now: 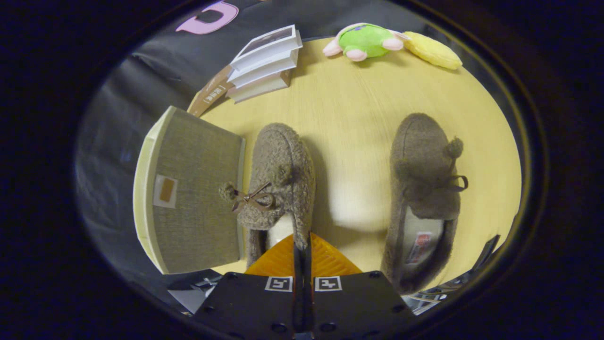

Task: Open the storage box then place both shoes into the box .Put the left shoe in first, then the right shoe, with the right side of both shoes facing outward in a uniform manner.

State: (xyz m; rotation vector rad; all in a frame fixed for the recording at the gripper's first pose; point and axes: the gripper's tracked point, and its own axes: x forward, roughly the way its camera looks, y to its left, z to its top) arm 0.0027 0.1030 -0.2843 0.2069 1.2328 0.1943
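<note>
Pinching the heel rim of the left shoe (278,189), the gripper (302,250) has its fingers pressed nearly together, apparently to lift it. Box (198,193) stands just beside, lid on; right shoe (424,198) waits apart.

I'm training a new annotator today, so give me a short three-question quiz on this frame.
1. True or false: the gripper is shut on the heel rim of one shoe.
2. What lies next to the green plush toy at the far side of the table? A) a yellow soft item B) a mug C) a bottle
3. Fill in: the gripped shoe lies right beside the grey ____.

Key: 1 true; 2 A; 3 storage box.
</note>
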